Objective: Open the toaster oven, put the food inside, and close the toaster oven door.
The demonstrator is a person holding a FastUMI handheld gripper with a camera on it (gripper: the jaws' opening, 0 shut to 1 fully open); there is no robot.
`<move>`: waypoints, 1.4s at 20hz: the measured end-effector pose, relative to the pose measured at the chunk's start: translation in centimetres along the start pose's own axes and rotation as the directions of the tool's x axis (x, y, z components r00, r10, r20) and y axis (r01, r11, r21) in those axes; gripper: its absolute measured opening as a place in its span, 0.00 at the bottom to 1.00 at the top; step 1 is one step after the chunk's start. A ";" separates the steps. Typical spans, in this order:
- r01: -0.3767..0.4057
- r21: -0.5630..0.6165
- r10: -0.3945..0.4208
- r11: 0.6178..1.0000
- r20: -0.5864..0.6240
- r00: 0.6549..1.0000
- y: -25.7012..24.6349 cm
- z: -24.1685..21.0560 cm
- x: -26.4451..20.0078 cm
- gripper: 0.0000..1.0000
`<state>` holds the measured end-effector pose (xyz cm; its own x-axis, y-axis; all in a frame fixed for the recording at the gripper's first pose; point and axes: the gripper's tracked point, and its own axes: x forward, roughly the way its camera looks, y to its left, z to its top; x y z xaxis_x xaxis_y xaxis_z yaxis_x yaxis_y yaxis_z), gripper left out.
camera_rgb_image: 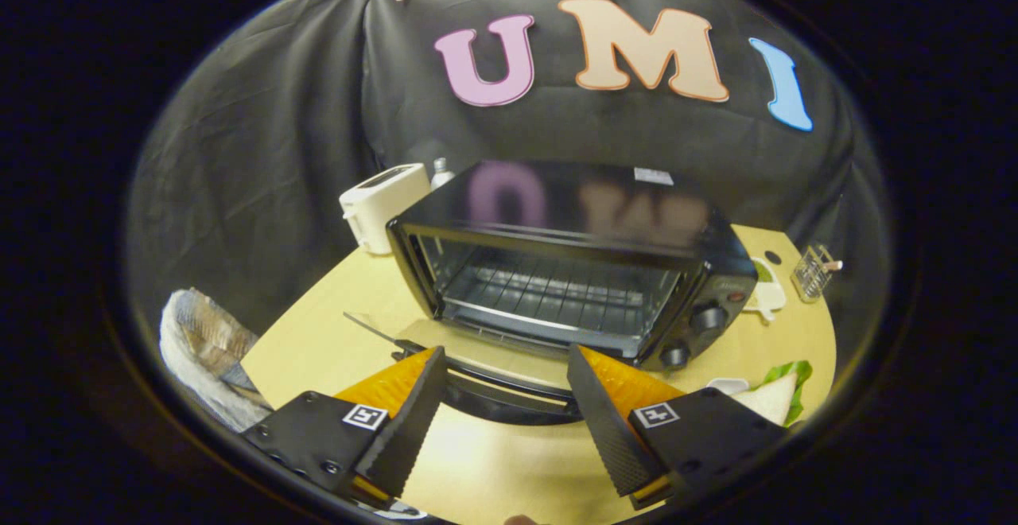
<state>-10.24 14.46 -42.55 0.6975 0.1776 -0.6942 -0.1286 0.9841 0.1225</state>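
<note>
At the far left, off the edge of the table (pixel 318 350), a bundle of crumpled cloth or paper (pixel 203 350) sits low beside the near left corner. Farther back on the left of the tabletop stands a white pop-up toaster (pixel 382 205), with the cap of a small bottle (pixel 440 171) just behind it, both close to the toaster oven's left side.

The toaster oven (pixel 573 254) takes the middle of the table, black and glossy on top. Its door (pixel 469 366) is folded down toward the near side, lying nearly flat, with the handle at its near edge just ahead of the fingertips. Inside, a wire rack (pixel 549 290) is bare. 2 round knobs (pixel 692 334) sit on the control panel at the oven's right front.

The gripper (pixel 505 362) hangs low over the near table, its 2 fingers spread wide apart with nothing between them but the door's handle edge beyond; they grip nothing.

Right of the right finger, on the near right of the table, lies the food: a sandwich (pixel 775 394) of white bread with green lettuce at its edge, touching a small white dish (pixel 728 386). Farther back on the right, beside the oven, are a small white and green object (pixel 767 290) and a clear glass holder (pixel 813 272).
</note>
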 end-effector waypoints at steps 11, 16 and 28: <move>-0.064 -0.114 0.050 0.991 -0.125 0.991 2.0 -7.7 1.0 1.00; -0.071 -0.125 0.049 0.990 -0.172 0.984 2.1 -10.2 2.0 1.00; -0.124 -0.111 0.106 0.986 -0.158 0.982 1.9 -10.3 2.5 1.00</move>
<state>-16.02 16.72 -51.37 0.5597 0.2782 -0.7806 -0.2916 0.9478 0.1288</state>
